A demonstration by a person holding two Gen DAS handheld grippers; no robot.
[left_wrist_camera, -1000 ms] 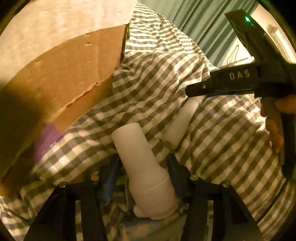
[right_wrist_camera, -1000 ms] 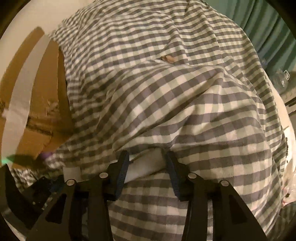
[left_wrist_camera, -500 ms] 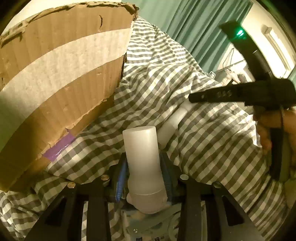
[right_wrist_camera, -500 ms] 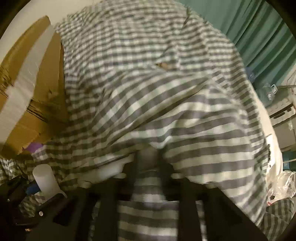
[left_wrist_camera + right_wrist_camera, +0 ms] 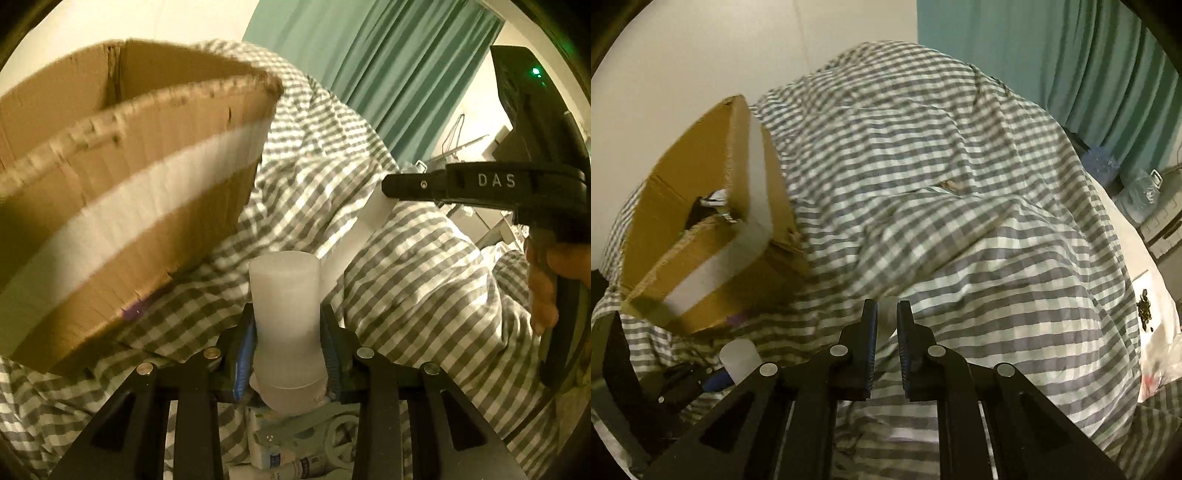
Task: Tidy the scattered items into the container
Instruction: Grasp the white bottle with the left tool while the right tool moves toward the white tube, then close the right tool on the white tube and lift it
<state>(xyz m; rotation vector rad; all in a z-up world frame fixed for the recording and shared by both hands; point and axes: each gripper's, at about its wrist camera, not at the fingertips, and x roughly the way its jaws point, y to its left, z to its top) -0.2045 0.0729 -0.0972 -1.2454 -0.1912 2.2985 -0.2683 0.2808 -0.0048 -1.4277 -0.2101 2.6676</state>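
Note:
My left gripper is shut on a white plastic bottle and holds it upright above the checked bedding; the bottle also shows in the right wrist view. The open cardboard box stands up and to the left of it, with a white tape band; it also shows in the right wrist view. My right gripper is shut on a second white bottle, of which a sliver shows between the pads. That gripper is to the right of the left one.
A grey-and-white checked duvet covers the bed in humps. Teal curtains hang behind. Small tubes and packets lie below the left gripper. Bags and clutter sit at the far right.
Both grippers rose from the bedding with their bottles. The left one closed on its bottle and stood it upright. The box's open top has come into view.

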